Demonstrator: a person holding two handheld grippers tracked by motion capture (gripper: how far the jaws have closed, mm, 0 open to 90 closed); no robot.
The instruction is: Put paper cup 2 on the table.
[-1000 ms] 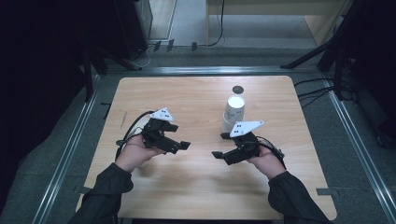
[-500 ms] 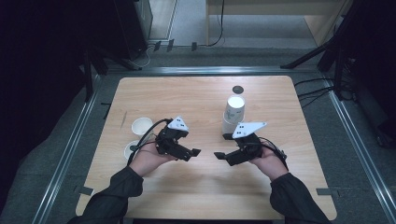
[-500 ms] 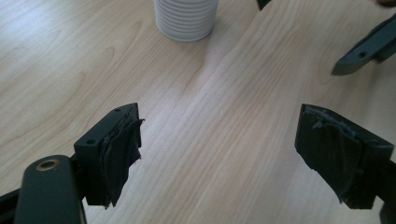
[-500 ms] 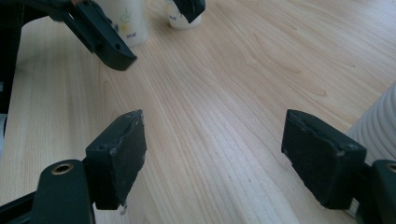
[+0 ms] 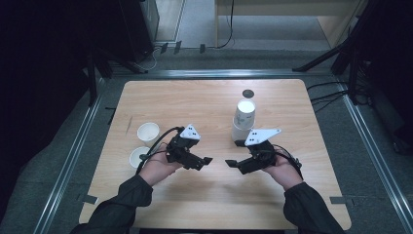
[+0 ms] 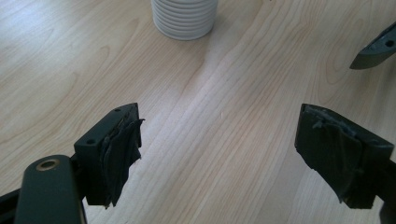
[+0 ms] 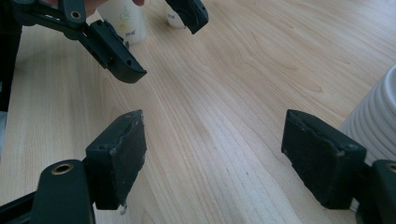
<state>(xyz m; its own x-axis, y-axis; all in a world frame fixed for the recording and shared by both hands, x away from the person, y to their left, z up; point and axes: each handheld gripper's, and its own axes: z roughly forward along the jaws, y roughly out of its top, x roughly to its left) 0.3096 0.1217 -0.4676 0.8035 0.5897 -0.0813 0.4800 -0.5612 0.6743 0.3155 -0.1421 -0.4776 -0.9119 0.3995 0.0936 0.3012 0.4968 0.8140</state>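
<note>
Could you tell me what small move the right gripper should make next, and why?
Probably swing the right gripper back toward the stack of white cups just behind it. Its jaws stand wide open and hold nothing, and the ribbed side of the stack already sits close beside its right jaw in the right gripper view. The left gripper is open too, facing it.

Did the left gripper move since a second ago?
Yes. In the high view the left gripper slid rightward toward the table's middle, uncovering the two small cups at the table's left; the cup stack stayed put.
</note>
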